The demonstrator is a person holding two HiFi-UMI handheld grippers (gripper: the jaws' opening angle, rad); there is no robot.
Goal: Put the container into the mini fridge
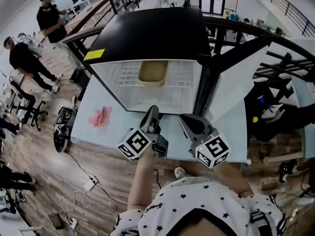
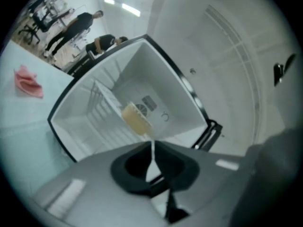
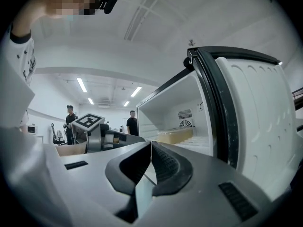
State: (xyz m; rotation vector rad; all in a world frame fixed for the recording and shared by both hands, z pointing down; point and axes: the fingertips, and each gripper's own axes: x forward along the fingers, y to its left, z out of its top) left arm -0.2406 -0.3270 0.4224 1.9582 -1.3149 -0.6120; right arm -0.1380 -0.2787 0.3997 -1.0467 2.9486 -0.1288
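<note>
With the container (image 1: 152,72) resting inside the mini fridge (image 1: 152,33) at upper centre, and the left gripper (image 1: 153,109) and right gripper (image 1: 185,118) both closed empty, I'd nudge the open door (image 1: 231,85) at right shut slowly.

Both grippers are held out in front of the chest, side by side and close together, noses pointing forward and away from the body. The left gripper (image 1: 153,113) has its jaws pressed together, just a hairline slit between the pads and nothing in them. The right gripper (image 1: 186,119) matches it, jaws closed tip to tip and empty. The bare left forearm (image 1: 141,181) runs straight out to its gripper.
</note>
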